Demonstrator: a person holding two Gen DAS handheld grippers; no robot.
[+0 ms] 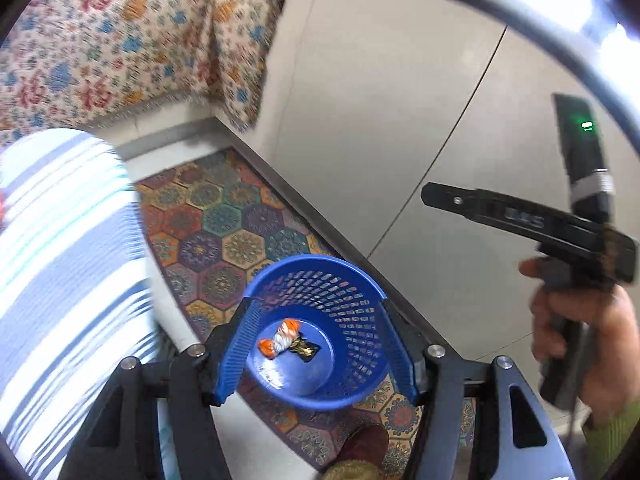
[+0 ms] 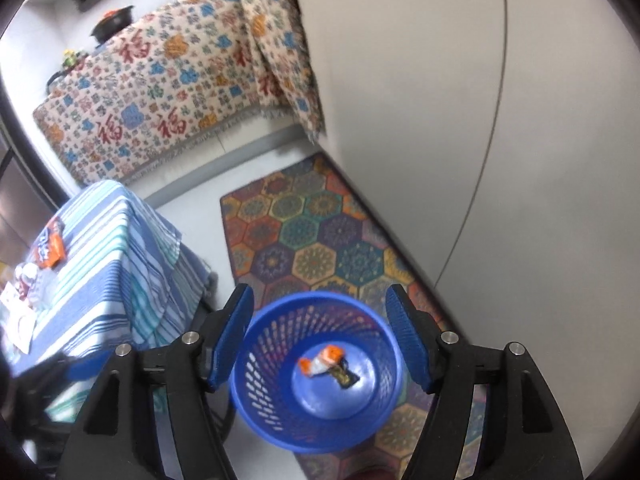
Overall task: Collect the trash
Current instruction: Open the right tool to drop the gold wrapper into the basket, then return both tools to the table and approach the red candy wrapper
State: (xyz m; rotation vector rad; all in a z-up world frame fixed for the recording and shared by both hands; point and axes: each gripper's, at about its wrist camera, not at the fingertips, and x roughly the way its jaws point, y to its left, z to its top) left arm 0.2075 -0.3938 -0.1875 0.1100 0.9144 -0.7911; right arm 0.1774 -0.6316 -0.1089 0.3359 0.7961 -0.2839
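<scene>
A blue mesh trash basket (image 1: 352,304) stands on the floor by a patterned rug; it also shows in the right wrist view (image 2: 264,376). Inside lie an orange-and-white wrapper (image 1: 282,338) (image 2: 322,362) and a dark gold wrapper (image 1: 306,348) (image 2: 345,377). My left gripper (image 1: 316,346) hangs open and empty above the basket. My right gripper (image 2: 324,338) is also open and empty above it; its body shows in the left wrist view (image 1: 520,216). More trash, an orange-blue packet (image 2: 49,249) and crumpled wrappers (image 2: 24,280), lies on the striped table.
A table with a blue-striped cloth (image 2: 108,264) stands left of the basket. A colourful hexagon rug (image 2: 316,236) lies along the grey wall (image 2: 440,120). A counter draped in a floral cloth (image 2: 168,92) is further back, with pots on top.
</scene>
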